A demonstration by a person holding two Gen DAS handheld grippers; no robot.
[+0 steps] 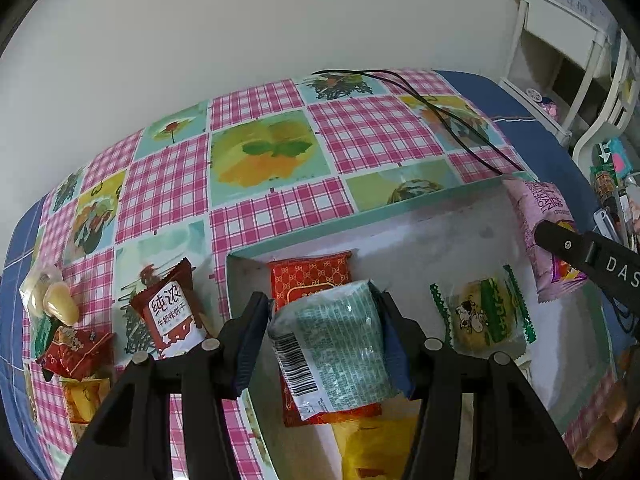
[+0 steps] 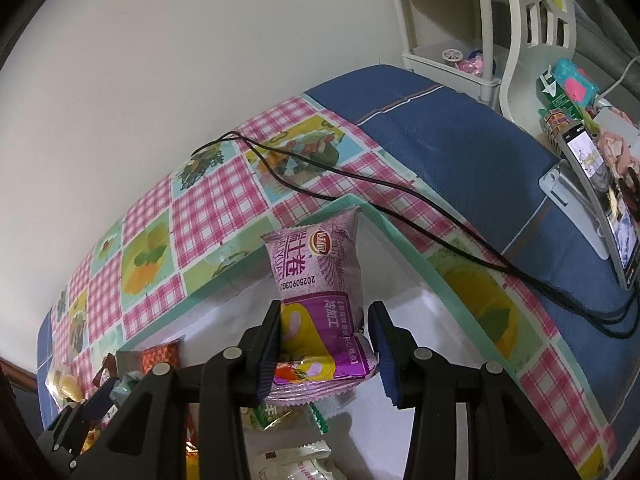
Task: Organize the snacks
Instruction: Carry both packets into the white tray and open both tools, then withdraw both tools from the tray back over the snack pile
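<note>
My left gripper (image 1: 326, 340) is shut on a pale green snack packet (image 1: 334, 344) with a barcode, held over the white box (image 1: 400, 236) with a teal rim. Under it lie a red packet (image 1: 308, 276), a yellow packet (image 1: 372, 448) and a green cookie packet (image 1: 482, 314). My right gripper (image 2: 326, 346) is over the box's far corner (image 2: 360, 206); a purple snack packet (image 2: 320, 280) stands between its fingers, and the right pad (image 2: 386, 354) looks a little apart from it. In the left wrist view this purple packet (image 1: 540, 220) and a right gripper finger (image 1: 588, 256) show at the right.
Loose snacks lie left of the box on the checked tablecloth (image 1: 260, 152): a brown milk-biscuit packet (image 1: 172, 312), a red packet (image 1: 76, 352), a pale sweet (image 1: 60, 304). A black cable (image 2: 360, 184) crosses the cloth behind the box. A phone on a stand (image 2: 600, 200) and a white shelf (image 2: 460, 20) are at the right.
</note>
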